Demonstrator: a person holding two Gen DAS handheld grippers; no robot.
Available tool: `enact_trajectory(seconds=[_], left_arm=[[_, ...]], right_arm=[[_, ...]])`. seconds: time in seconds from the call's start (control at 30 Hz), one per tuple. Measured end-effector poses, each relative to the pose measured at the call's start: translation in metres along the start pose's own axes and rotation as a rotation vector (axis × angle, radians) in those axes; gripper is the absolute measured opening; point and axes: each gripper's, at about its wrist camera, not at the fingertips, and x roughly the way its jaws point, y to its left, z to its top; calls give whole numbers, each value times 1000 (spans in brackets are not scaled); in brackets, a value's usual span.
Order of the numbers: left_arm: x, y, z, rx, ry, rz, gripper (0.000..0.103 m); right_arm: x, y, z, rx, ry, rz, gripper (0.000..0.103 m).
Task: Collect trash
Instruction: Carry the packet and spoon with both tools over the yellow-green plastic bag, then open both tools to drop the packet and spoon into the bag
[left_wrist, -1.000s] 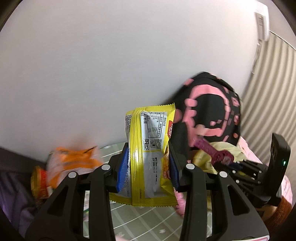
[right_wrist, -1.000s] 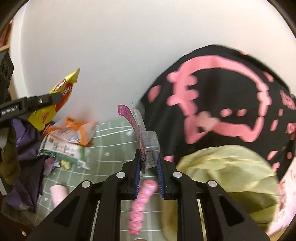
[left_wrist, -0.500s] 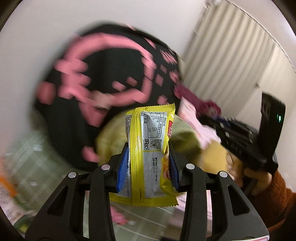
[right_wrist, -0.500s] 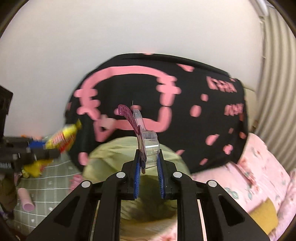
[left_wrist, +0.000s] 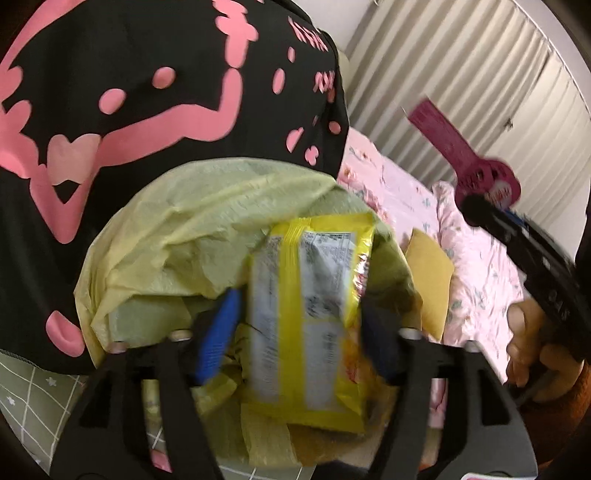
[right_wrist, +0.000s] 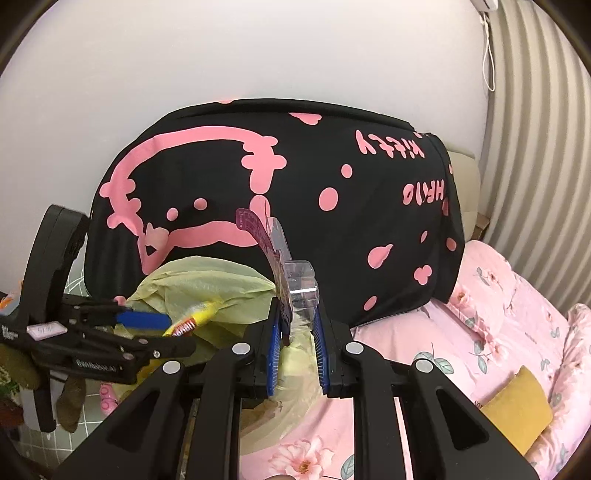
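A yellow snack packet (left_wrist: 310, 317) hangs blurred over the mouth of a yellow-green trash bag (left_wrist: 184, 229). It is between the jaws of my left gripper (left_wrist: 299, 339), which are opening; a gap shows beside the left blue pad (left_wrist: 218, 332). The right wrist view shows that gripper (right_wrist: 177, 328) at the left, with the packet (right_wrist: 192, 317) over the bag (right_wrist: 207, 280). My right gripper (right_wrist: 295, 317) is shut on a clear plastic blister pack (right_wrist: 301, 284) with a magenta card, just right of the bag. The left wrist view shows the magenta card (left_wrist: 465, 162) held up at the far right.
A black cushion with pink print (right_wrist: 295, 177) stands behind the bag against a white wall. Pink floral bedding (right_wrist: 498, 325) with a mustard pad (right_wrist: 517, 410) lies to the right. A green gridded mat (left_wrist: 33, 391) is at the left, ribbed curtains (left_wrist: 461, 74) at the back right.
My left gripper swung over the trash bag and its jaws spread, letting the yellow packet loose. My right gripper moved right to the bag, still clamped on the plastic pack.
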Motion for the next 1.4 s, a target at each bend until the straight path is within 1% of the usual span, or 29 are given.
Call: enact_trajectory(seconds=[0.1, 0.13, 0.23, 0.4, 0.53, 0.67, 0.7, 0.8, 0.87, 0.97, 1.03, 1.1, 1.13, 1.17, 1.4], left_arm=[[-8, 6, 1, -21, -17, 2, 68], [-13, 7, 0, -21, -24, 13, 68], [-36, 9, -10, -16, -66, 87, 68], [-63, 23, -23, -65, -122, 135, 68], [-77, 36, -37, -110, -139, 169, 68], [-86, 48, -49, -156, -132, 178, 68], [-86, 51, -53, -163, -132, 183, 68], [-92, 57, -62, -178, -135, 195, 68], [-96, 61, -66, -193, -139, 202, 68], [-101, 68, -72, -217, -149, 214, 68], [-104, 72, -75, -236, -159, 218, 68], [-104, 75, -77, -252, -166, 219, 68], [-105, 76, -78, -257, -168, 219, 68], [-105, 76, -79, -259, -168, 219, 68], [-106, 76, -86, -255, -155, 219, 68]], right_arm=[[4, 3, -2, -9, 7, 21, 17], [6, 4, -1, -10, 10, 26, 17], [12, 13, -3, -15, 18, 56, 17], [20, 35, -8, -42, 34, 113, 17], [30, 50, -16, -42, 69, 174, 17], [52, 67, -26, -56, 147, 209, 17], [63, 71, -30, -58, 186, 210, 17], [87, 78, -38, -78, 278, 196, 17], [94, 80, -42, -92, 302, 180, 17], [94, 80, -43, -84, 299, 186, 17], [90, 78, -43, -71, 275, 188, 18], [84, 77, -43, -66, 244, 176, 28], [80, 74, -43, -63, 229, 180, 40], [75, 74, -43, -61, 209, 189, 41], [53, 72, -39, -62, 152, 167, 42]])
